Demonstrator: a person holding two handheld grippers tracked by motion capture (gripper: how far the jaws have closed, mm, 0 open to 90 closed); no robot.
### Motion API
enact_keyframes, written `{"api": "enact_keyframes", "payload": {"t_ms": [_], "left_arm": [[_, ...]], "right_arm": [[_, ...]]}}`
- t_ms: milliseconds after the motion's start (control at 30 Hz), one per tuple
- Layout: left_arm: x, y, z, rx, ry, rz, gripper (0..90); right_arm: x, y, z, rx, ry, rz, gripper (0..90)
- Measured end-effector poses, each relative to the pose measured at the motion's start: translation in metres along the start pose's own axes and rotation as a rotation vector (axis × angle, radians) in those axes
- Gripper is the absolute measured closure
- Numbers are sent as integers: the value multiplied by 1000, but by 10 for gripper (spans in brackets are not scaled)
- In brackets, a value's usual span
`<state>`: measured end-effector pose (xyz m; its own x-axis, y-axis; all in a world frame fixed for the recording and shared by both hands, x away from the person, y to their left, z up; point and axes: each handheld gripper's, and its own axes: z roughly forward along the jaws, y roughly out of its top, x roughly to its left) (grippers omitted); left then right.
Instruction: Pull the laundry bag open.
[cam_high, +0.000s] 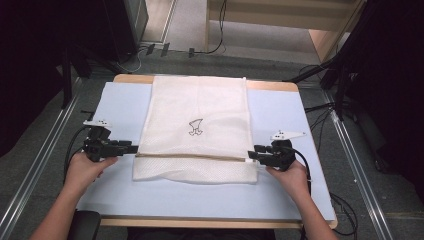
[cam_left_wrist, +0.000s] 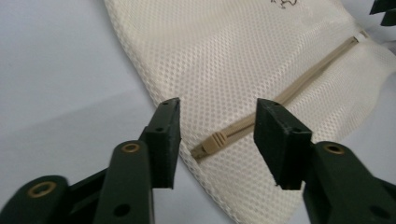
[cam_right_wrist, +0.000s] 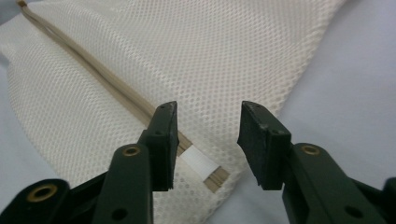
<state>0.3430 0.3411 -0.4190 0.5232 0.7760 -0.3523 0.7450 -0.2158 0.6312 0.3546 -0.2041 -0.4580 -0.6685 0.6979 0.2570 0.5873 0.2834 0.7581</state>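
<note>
Cream mesh laundry bag (cam_high: 195, 125) lies flat mid-table on a pale blue mat (cam_high: 280, 195), small dark print at its centre, tan zipper (cam_high: 200, 156) running across near the front edge. Left gripper (cam_high: 131, 148) and right gripper (cam_high: 251, 155) sit at the zipper's two ends, jaws spread, nothing pinched. Looks like a release after laying it out; the next grip probably needs the zipper tab (cam_left_wrist: 211, 143) or a fresh hold on the edges.
</note>
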Motion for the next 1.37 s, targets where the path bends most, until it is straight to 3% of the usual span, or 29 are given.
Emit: {"api": "enact_keyframes", "payload": {"t_ms": [133,267,500,1267,1367], "left_arm": [[4,-1,-3,-37,53,15,424],[9,-3,-2,-25,117,12,410],[17,-5,-3,-34,157,7,392],[23,-8,-3,-17,172,-10,380],[25,-7,-2,-12,157,-51,363]], "right_arm": [[-8,-2,-7,-17,-46,15,511],[-16,-5,-10,-25,-77,32,476],[-28,-9,-14,-24,-125,66,466],[-30,-11,-9,1,-130,71,434],[-30,-11,-8,3,-133,71,422]]}}
